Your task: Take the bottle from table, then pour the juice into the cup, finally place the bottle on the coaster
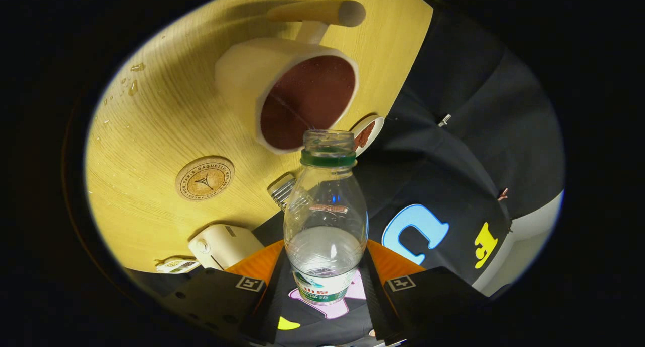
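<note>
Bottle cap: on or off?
Off. The bottle, held between the gripper fingers, has a bare open mouth above its green neck ring.

A wooden table (151,135) is carrying a cup (282,92), a round coaster (204,178), a small pale box (224,245) and water drops (133,85).

Cup crowds the way ahead

My hand-held gripper (325,286) clamps the bottle (325,226); its mouth sits at the cup (297,92). Open bench (151,135) surrounds the coaster (204,178); toaster (224,245) nearby.
</note>
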The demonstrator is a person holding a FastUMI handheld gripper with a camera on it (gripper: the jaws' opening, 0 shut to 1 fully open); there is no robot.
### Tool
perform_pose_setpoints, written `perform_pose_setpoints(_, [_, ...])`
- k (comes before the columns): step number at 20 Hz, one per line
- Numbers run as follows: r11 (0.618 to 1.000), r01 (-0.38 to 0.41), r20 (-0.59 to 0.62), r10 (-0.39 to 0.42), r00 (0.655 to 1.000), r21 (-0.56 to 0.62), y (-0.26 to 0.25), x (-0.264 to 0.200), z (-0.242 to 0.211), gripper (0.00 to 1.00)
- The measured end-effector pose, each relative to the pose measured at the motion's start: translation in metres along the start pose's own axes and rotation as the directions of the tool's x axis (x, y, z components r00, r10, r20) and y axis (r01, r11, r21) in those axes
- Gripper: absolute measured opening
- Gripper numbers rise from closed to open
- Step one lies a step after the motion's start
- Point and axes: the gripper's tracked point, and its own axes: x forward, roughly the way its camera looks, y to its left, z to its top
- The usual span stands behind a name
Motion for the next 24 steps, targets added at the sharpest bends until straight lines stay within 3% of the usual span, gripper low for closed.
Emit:
perform_pose_setpoints(15, [1.0, -0.001, -0.005, 0.001, 1.0, -0.03, -0.001, -0.004, -0.002, 0.73])
perform_pose_setpoints(24, [1.0, -0.014, -0.018, 0.014, 1.0, 0.018, 0.0, -0.012, -0.003, 0.73])
